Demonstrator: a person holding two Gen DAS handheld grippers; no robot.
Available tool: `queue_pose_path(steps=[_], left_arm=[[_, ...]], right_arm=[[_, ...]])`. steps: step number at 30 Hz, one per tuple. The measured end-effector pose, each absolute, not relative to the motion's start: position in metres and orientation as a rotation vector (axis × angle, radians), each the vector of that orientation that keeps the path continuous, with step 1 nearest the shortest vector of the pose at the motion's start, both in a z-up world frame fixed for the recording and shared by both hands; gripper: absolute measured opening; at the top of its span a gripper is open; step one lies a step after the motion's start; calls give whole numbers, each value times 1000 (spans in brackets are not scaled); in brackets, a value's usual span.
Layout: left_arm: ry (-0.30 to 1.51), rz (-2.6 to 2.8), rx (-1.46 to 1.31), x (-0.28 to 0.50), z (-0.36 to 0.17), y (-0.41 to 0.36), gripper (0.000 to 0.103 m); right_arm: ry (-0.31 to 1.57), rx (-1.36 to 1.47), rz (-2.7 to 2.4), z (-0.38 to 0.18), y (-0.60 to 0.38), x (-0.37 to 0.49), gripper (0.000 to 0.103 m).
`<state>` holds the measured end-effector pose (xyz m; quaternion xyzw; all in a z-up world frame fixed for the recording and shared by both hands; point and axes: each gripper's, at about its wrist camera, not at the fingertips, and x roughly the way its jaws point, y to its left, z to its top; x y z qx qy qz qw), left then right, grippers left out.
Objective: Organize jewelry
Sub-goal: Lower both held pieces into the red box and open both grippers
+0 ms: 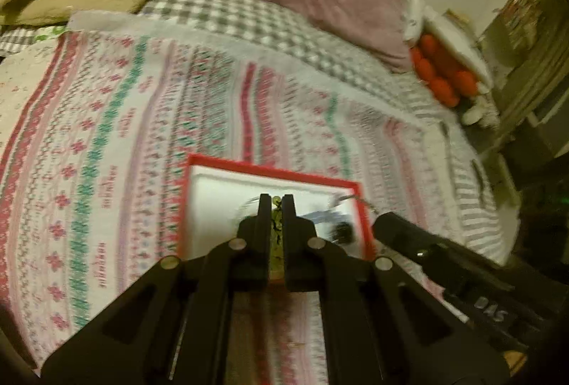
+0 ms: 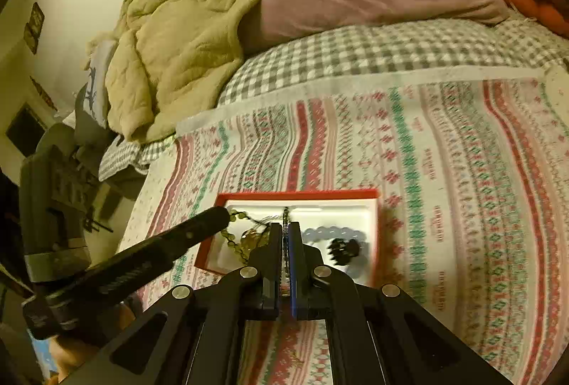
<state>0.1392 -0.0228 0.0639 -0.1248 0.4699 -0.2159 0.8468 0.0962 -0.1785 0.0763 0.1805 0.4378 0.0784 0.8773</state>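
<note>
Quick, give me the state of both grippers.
Left gripper: shut on the green bead necklace.
Right gripper: shut on a thin beaded strand.

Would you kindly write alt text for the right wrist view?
The right claw, shut on a bead strand, reaches over a red box of jewelry on a patterned blanket. The left claw enters from the left.

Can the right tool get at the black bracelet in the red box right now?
Probably not yet: the right tool is shut on a beaded strand, so its jaws are taken, though the black beaded bracelet in the red-rimmed box lies uncovered nearby.
</note>
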Motion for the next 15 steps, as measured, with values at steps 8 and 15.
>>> queue_pose_path(steps=[8, 15], left_arm=[[994, -392, -196, 141, 52, -16, 6], [980, -380, -138, 138, 55, -23, 25]], right_arm=[[935, 381, 158, 61, -178, 105, 3], [926, 370, 57, 50, -208, 108, 4]])
